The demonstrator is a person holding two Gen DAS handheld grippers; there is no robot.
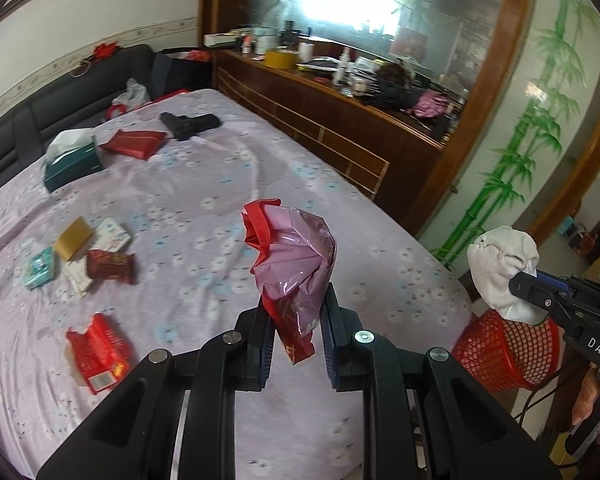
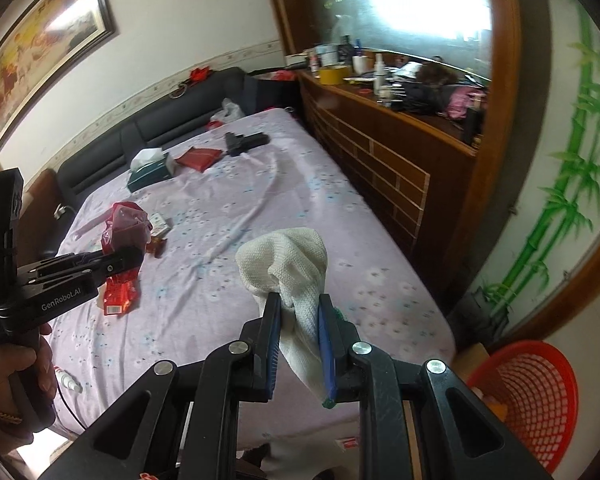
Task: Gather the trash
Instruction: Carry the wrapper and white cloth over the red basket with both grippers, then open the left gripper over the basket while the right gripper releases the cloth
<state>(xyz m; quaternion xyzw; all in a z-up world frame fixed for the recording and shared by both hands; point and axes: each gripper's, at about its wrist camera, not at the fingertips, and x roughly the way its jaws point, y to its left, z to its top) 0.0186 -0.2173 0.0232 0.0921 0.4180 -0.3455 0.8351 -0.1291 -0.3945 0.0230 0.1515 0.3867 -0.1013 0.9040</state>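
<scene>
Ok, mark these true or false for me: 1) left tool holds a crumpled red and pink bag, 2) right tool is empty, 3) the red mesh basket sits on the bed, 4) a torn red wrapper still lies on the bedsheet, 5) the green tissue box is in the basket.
1) True: the left tool is clamped on the red and pink bag.
2) False: the right tool grips a white cloth.
3) False: the red mesh basket stands off the bed's corner.
4) True: the torn red wrapper lies on the bedsheet.
5) False: the green tissue box rests on the bed.
</scene>
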